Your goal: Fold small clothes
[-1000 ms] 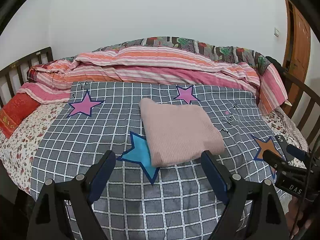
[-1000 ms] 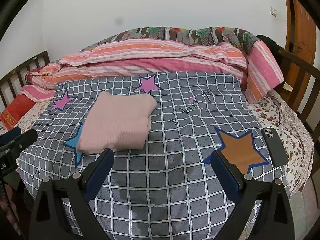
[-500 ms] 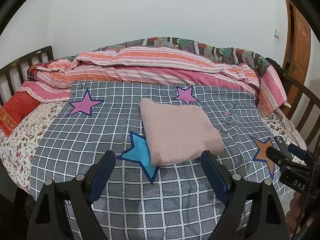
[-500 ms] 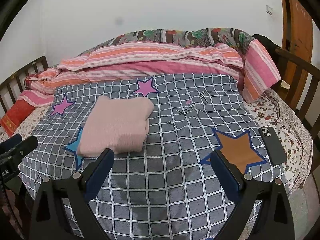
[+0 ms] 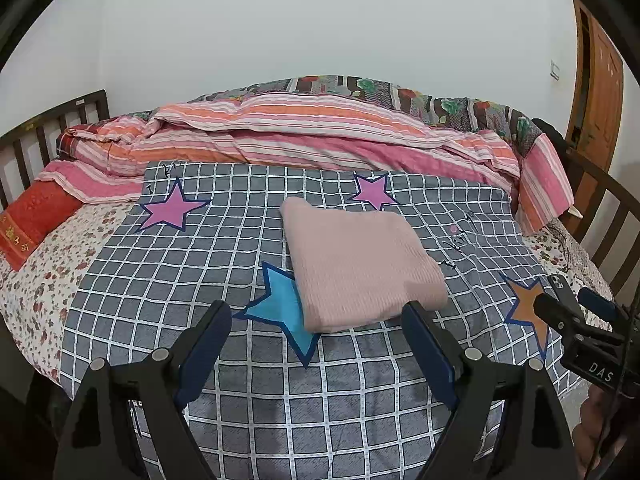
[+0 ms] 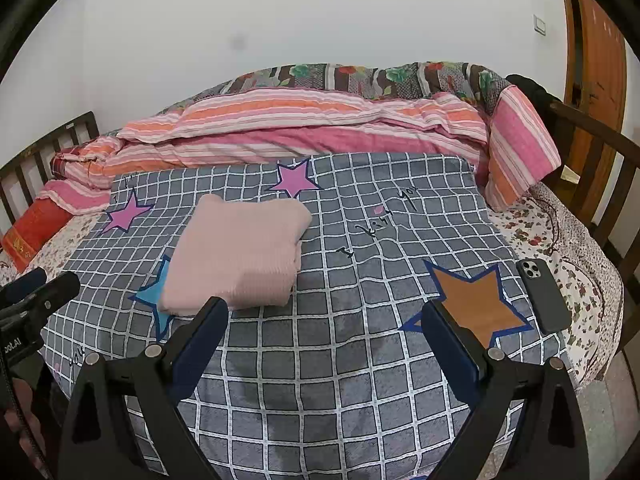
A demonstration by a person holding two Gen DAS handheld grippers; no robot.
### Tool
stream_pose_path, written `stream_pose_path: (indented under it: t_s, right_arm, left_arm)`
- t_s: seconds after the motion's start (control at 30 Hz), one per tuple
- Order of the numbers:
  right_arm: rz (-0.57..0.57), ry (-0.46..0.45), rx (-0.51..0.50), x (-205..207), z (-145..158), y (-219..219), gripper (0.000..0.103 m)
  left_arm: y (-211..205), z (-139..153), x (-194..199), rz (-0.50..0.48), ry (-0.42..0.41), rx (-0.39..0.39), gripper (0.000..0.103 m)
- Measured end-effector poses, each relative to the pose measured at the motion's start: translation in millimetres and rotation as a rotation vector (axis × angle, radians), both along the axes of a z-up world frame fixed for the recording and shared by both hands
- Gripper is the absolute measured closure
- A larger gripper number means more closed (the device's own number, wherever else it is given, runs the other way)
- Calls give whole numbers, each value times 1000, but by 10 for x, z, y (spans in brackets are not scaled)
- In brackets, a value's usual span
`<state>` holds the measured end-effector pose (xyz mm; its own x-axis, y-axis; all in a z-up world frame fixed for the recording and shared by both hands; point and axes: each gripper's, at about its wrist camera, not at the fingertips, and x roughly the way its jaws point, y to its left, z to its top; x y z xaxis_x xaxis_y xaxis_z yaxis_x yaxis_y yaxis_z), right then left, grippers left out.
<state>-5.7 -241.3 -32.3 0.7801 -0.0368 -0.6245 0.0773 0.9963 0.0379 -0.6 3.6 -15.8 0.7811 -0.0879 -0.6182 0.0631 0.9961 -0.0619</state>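
A pink knitted garment (image 5: pixel 360 264) lies folded into a neat rectangle on the grey checked blanket (image 5: pixel 200 272), partly over a blue star. My left gripper (image 5: pixel 318 322) hovers open just in front of its near edge, with nothing between its fingers. In the right wrist view the same folded garment (image 6: pixel 236 256) lies to the left, and my right gripper (image 6: pixel 324 316) is open over bare blanket to its right. The right gripper's tip (image 5: pixel 568 316) shows at the right edge of the left wrist view; the left gripper's tip (image 6: pixel 40 292) shows at the left edge of the right wrist view.
A black phone (image 6: pixel 542 296) lies near the bed's right edge. A rolled striped pink quilt (image 5: pixel 320 136) runs along the back. A red pillow (image 5: pixel 36 220) sits at the left. Wooden bed rails (image 6: pixel 600 160) stand on both sides, and a door (image 6: pixel 596 60) is at the far right.
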Motion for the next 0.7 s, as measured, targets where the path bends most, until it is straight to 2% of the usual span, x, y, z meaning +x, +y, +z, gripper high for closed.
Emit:
stream_pose_path:
  t_s: [0.7]
  right_arm:
    - [-1,-3,1,13,21,-10,7]
  left_arm:
    - [24,16,1,3,-2,-3,17]
